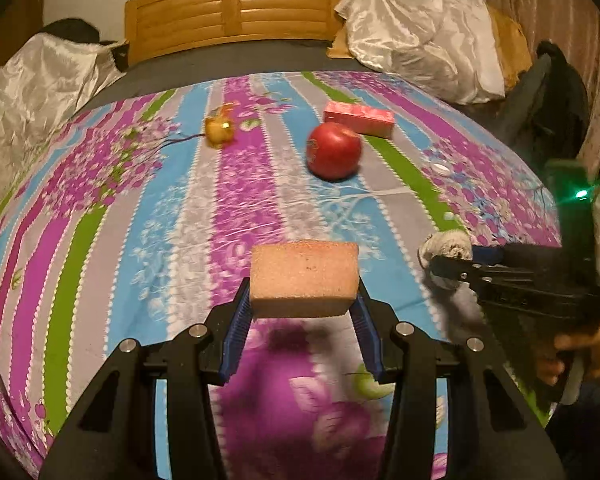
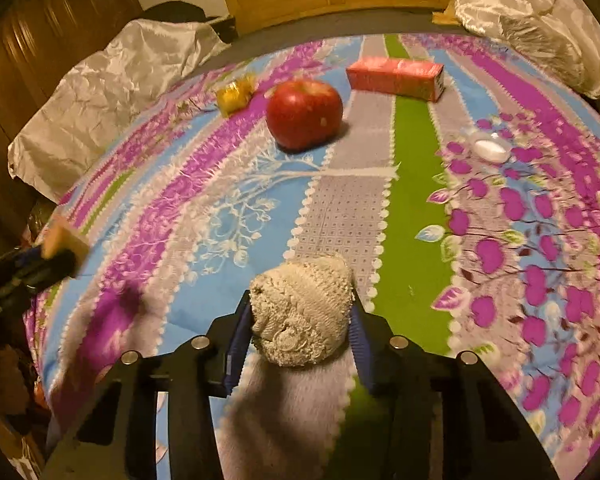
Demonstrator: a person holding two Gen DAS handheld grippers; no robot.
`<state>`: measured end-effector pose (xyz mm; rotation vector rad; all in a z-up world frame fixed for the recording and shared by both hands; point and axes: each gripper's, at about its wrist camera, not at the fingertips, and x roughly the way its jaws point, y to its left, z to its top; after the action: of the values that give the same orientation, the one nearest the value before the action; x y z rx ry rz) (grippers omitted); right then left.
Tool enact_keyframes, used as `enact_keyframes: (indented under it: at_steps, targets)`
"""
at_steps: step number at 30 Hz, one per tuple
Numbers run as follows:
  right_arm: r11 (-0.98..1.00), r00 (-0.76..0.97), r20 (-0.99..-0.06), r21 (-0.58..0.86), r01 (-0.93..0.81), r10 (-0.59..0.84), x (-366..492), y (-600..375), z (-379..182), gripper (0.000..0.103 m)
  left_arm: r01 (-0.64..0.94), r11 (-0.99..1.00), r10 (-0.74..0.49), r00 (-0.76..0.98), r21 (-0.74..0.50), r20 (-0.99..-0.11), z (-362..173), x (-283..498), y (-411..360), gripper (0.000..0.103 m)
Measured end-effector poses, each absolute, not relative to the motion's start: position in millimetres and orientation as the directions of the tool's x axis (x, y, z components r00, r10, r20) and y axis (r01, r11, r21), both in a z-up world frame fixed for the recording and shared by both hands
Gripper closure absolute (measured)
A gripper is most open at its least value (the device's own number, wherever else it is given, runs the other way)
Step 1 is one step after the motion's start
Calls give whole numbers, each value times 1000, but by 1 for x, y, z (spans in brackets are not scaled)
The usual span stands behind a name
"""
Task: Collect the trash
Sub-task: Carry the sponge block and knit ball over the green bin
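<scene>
My left gripper (image 1: 304,300) is shut on an orange-pink sponge block (image 1: 304,278) and holds it above the striped floral bedspread (image 1: 140,220). My right gripper (image 2: 300,320) is shut on a crumpled off-white knitted rag (image 2: 302,312); the rag also shows in the left wrist view (image 1: 446,246). The sponge shows at the left edge of the right wrist view (image 2: 62,240). On the bed lie a red apple (image 1: 334,150) (image 2: 304,114), a pink carton (image 1: 358,118) (image 2: 396,78), a yellow crumpled wrapper (image 1: 219,128) (image 2: 234,96) and a small clear lid (image 2: 490,148).
A wooden headboard (image 1: 236,12) stands at the far end. Silvery crumpled pillows lie at the far left (image 1: 32,92) and far right (image 1: 420,40). A dark wooden wardrobe (image 2: 40,48) is at the left. A dark bag (image 1: 548,100) sits by the bed's right edge.
</scene>
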<state>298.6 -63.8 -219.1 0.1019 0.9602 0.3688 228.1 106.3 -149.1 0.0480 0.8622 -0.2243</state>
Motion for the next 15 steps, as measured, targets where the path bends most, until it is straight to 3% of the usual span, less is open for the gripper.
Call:
enact_keyframes:
  at_steps: [9,15]
  targets:
    - [954,640,-707,207,-218,300,219,-133,-131,58,288,958,-190,662,12,-725,-113,226,14,58]
    - [987,731,-668,156,-46,140,154,-227,-66,57,391,920,-275,667,11,-693,-82,217,-66,58]
